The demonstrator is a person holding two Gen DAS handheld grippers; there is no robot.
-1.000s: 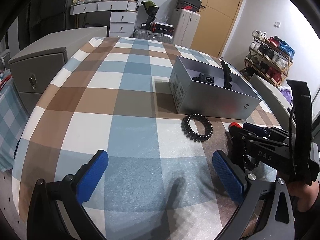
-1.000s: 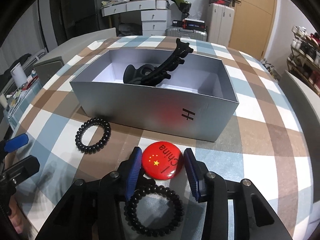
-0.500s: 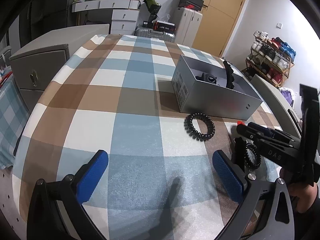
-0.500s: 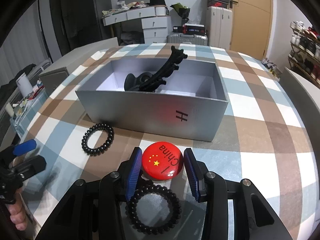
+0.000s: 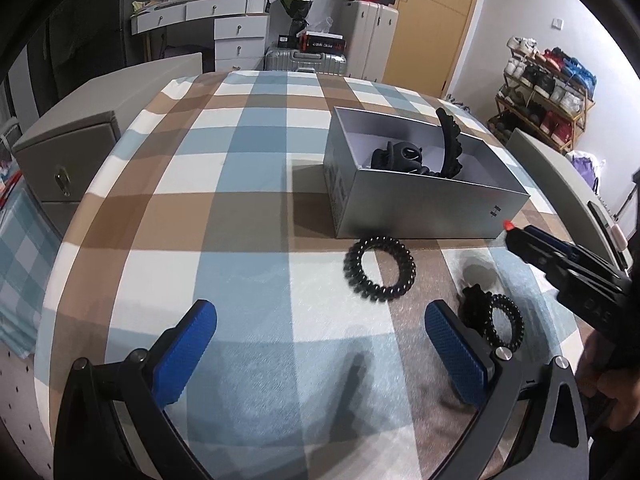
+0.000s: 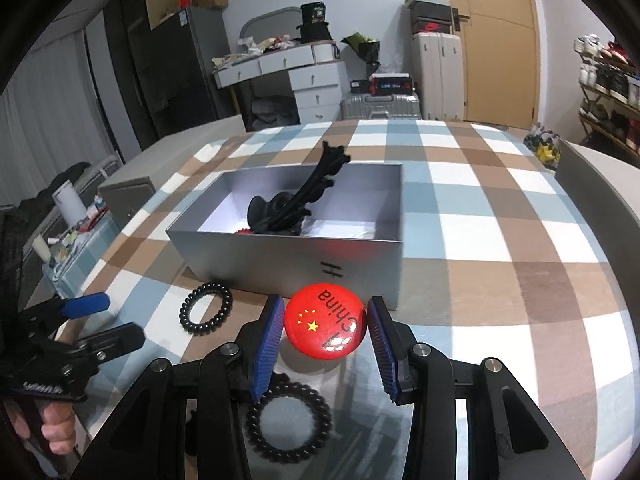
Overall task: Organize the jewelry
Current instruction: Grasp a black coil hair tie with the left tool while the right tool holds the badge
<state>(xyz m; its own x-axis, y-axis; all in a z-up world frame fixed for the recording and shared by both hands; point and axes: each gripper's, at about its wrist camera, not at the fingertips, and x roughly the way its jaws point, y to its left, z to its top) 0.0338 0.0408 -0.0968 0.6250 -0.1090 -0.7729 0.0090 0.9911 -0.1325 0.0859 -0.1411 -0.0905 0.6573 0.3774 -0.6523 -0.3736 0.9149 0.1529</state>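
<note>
My right gripper point(image 6: 326, 330) is shut on a red round badge point(image 6: 326, 328) with yellow stars and holds it above the checked tablecloth, just in front of the silver box point(image 6: 288, 256). The box holds black hair clips point(image 6: 296, 208). One black coil hair tie point(image 6: 206, 314) lies left of the box front, another point(image 6: 289, 424) lies under my right gripper. In the left wrist view my left gripper point(image 5: 320, 356) is open and empty, low over the cloth, near the hair ties point(image 5: 379, 268) point(image 5: 502, 322). The right gripper point(image 5: 560, 264) shows at the right.
The round table point(image 5: 200, 216) carries a blue, brown and white checked cloth. A grey cabinet point(image 5: 68, 160) stands to its left. Drawers, suitcases, a door and a shoe rack point(image 5: 548, 92) stand behind.
My right gripper has lifted the red badge off the cloth and moved it toward the box. My left gripper has drawn back and risen a little, still open.
</note>
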